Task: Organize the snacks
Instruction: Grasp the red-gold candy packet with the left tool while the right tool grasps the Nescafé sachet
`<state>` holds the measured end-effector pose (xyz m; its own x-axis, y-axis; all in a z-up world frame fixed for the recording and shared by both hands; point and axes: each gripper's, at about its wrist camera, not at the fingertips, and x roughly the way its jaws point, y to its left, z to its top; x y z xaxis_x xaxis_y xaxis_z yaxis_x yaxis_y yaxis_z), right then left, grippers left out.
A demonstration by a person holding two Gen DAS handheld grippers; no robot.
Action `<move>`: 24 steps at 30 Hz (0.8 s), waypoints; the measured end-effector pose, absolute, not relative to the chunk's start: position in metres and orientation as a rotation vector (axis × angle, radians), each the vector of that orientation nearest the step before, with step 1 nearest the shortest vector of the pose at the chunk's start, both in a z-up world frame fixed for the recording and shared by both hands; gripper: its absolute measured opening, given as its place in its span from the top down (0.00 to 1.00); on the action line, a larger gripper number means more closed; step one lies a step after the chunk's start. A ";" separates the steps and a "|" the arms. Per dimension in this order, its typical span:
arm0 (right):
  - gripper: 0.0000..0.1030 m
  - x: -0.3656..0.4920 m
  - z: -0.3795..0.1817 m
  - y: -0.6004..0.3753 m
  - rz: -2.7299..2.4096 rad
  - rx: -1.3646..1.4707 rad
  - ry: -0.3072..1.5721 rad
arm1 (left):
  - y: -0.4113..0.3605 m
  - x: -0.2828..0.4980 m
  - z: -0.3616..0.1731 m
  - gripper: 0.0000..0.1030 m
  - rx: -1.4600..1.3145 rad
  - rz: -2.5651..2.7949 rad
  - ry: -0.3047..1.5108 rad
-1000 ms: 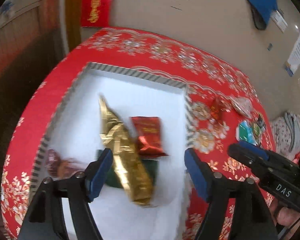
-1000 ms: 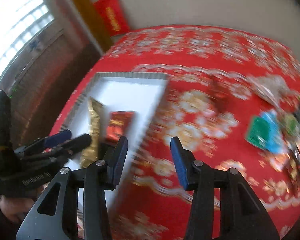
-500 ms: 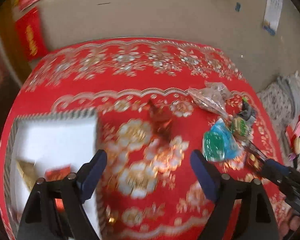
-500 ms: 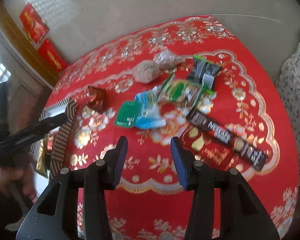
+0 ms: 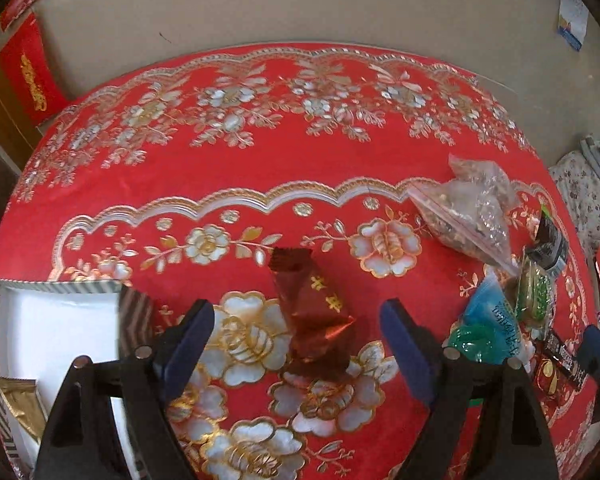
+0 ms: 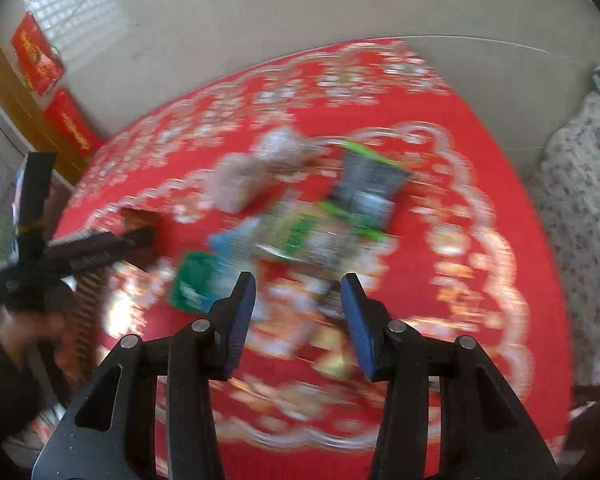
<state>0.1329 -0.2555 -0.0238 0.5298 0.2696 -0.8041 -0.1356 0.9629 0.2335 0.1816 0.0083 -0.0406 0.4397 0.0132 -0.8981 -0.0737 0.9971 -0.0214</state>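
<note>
A big table under a red flowered cloth (image 5: 236, 168) fills the scene, and at its left edge sits the white box with a striped rim (image 5: 56, 286), a gold packet (image 5: 20, 404) lying in its near corner. Over on the right is the heap of snacks: a clear bag of nuts (image 5: 468, 204), a blue pouch (image 5: 496, 320) with a green packet (image 5: 470, 342) just beside it, a black-and-green packet (image 6: 366, 190) at the far side, and a long dark bar (image 5: 562, 362) at the near edge. Between box and heap, alone on the cloth, lies a dark red foil packet (image 5: 314, 312), one end pointing away. The left gripper (image 5: 296, 344) hangs right above it, blue pads spread wide on either side, nothing touching them. The right gripper (image 6: 298, 316) is over the heap, its pads parted too and empty; that view is smeared with blur, so I cannot tell which snack it is lined up on. From the right wrist view the left gripper shows at the left edge, near the red packet.
</note>
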 end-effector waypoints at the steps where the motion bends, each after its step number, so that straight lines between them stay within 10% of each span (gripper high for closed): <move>1: 0.57 0.131 -0.028 -0.269 0.231 0.143 0.998 | 0.006 0.183 -0.044 0.16 -0.054 0.050 1.124; 11: 0.57 0.128 -0.048 -0.293 0.334 -0.073 1.098 | -0.007 0.185 -0.047 0.62 -0.013 0.032 1.104; 24: 0.57 0.131 -0.055 -0.285 0.284 -0.273 1.116 | 0.008 0.176 -0.045 0.69 -0.071 -0.024 1.111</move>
<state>0.1307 -0.2845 -0.0548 0.4108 0.0872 -0.9075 -0.3577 0.9310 -0.0725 0.1760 0.0083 -0.0446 0.4439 -0.0548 -0.8944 -0.0165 0.9975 -0.0693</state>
